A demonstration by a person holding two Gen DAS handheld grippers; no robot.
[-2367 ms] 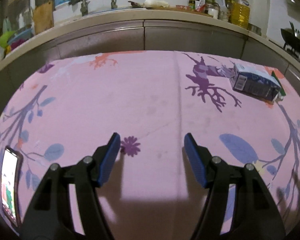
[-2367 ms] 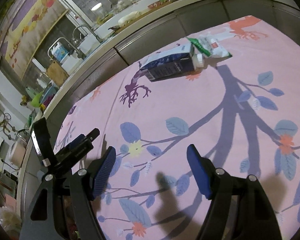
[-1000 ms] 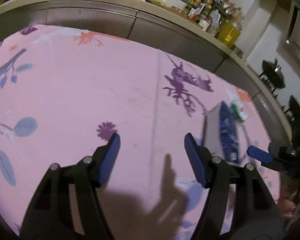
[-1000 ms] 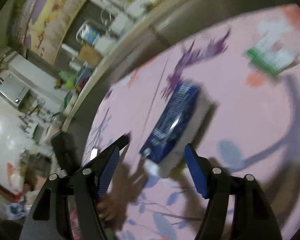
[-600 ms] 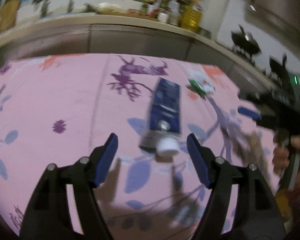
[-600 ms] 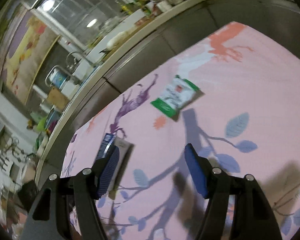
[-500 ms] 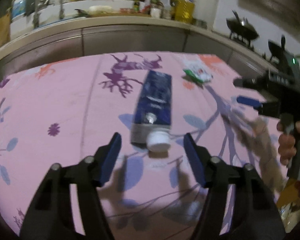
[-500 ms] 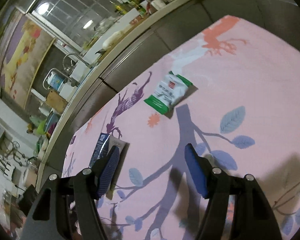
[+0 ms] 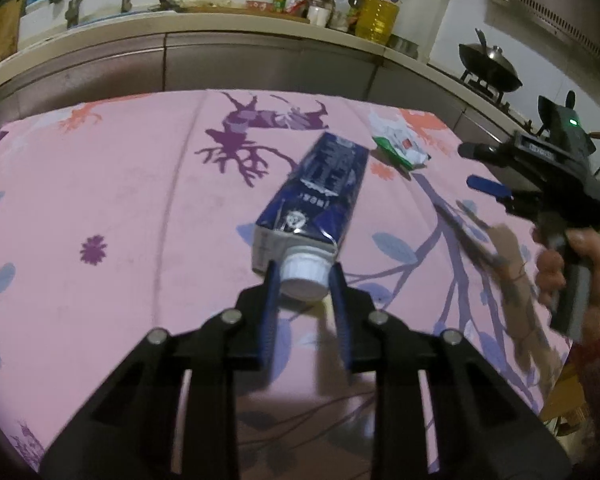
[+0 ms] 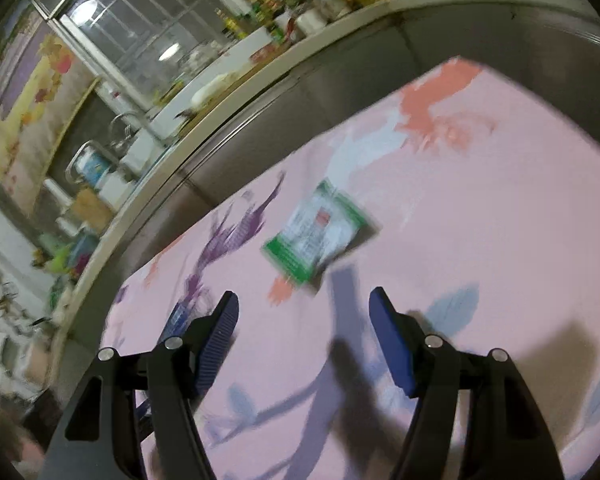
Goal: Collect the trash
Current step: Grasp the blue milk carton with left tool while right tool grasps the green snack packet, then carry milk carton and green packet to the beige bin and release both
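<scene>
On the pink floral cloth of the table (image 9: 120, 184), the left claw (image 9: 303, 280) had just been closing, and its blue fingers (image 9: 271, 280) stood narrow on either side of the white screw cap (image 9: 304, 276) of a dark blue carton (image 9: 320, 192). The pads sat right against the cap's two sides; whether they pressed on it could not be told for certain, though they looked to touch it. The carton lay flat on its side. Its long axis ran from the cap end, nearest the left claw, up and slightly rightward toward the far edge of the table, so the cap pointed back at the camera and the flat bottom pointed away toward the kitchen counter (image 9: 260, 40).

Just beyond the carton's far end and to its right lay a green and white wrapper (image 9: 400, 146), flat on the cloth, apart from the carton. In the right wrist view this wrapper (image 10: 320, 232) appeared blurred, ahead of the right claw (image 10: 304, 312) and above the gap between its fingers, its longer side running on a diagonal from lower left to upper right.

The right claw stood wide apart with nothing between its pads. In the left wrist view it (image 9: 488, 188) showed at the far right, held by a hand (image 9: 580, 272) over the table's right edge.
</scene>
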